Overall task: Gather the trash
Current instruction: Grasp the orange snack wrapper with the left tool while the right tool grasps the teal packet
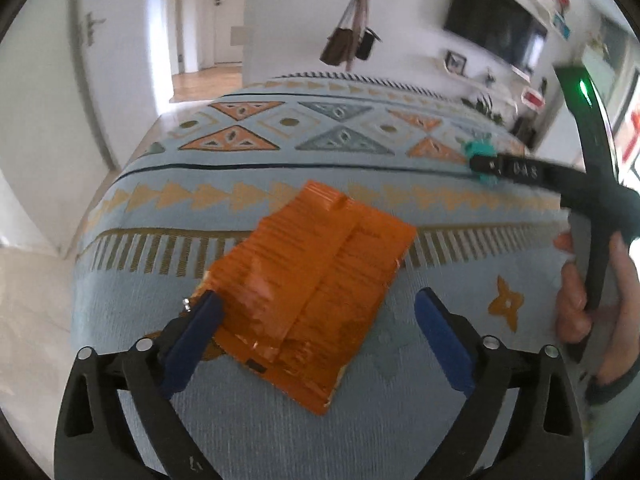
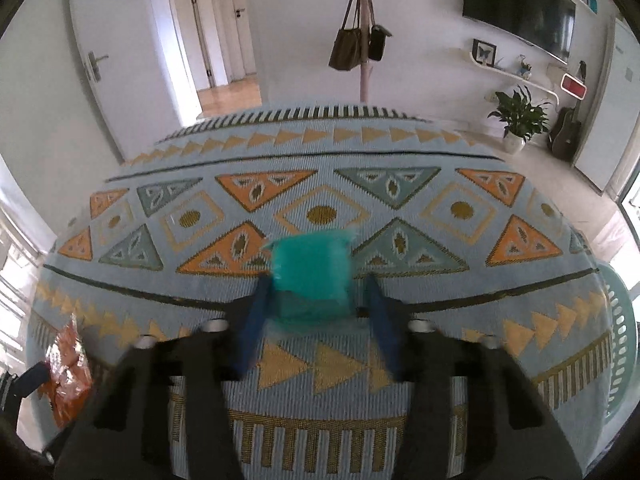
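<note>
1. The left gripper (image 1: 320,312) was spread wide over the orange snack bag (image 1: 308,300), which lay flat on the patterned rug (image 1: 248,432) near its left edge.
2. The right gripper (image 2: 316,300) pinched a teal wrapper (image 2: 310,268) between its blue fingers (image 2: 256,320), above the rug's middle.
3. A pale green basket (image 2: 620,320) stood at the rug's right edge.

Left tool (image 1: 320,312) spread wide, low over the surface; right tool (image 2: 316,300) blurred, apparently narrower.
</note>
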Action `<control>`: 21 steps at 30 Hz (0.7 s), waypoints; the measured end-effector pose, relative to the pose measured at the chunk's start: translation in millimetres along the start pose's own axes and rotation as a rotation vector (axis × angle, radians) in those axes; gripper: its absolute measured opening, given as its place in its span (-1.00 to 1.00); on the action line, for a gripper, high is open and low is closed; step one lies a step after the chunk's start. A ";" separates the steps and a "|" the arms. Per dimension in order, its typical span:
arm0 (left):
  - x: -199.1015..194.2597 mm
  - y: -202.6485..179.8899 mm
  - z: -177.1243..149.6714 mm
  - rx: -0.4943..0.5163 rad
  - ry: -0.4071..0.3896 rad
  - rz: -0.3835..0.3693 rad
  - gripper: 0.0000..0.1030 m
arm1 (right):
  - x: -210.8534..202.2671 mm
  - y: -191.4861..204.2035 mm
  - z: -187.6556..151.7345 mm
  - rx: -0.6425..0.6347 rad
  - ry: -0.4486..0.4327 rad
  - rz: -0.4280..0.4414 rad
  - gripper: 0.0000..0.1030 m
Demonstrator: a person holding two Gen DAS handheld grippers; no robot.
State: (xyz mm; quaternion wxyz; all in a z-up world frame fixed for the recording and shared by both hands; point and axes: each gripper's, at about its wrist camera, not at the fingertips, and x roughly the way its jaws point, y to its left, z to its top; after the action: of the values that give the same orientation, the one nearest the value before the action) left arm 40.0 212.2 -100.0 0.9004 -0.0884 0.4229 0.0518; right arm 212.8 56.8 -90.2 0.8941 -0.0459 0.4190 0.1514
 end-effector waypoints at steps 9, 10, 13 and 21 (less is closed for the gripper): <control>-4.6 -4.9 -4.2 0.014 -0.008 0.052 0.55 | -9.3 5.3 -2.6 -0.033 -0.047 0.025 -0.30; -6.7 -3.0 -4.8 0.004 -0.016 0.049 0.46 | -11.3 5.0 -3.1 -0.033 -0.056 0.029 -0.30; -11.3 -0.6 -6.0 -0.019 -0.039 0.038 0.18 | -13.9 3.6 -3.3 -0.031 -0.063 0.027 -0.30; -17.8 4.0 -5.1 -0.046 -0.051 -0.039 -0.25 | -18.9 4.1 -4.0 -0.036 -0.082 0.036 -0.30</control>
State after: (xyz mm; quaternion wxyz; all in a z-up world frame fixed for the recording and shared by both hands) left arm 24.1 214.7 -89.9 0.9094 -0.1159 0.3968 0.0464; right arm 197.3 55.5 -78.2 0.9068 -0.0481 0.3798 0.1766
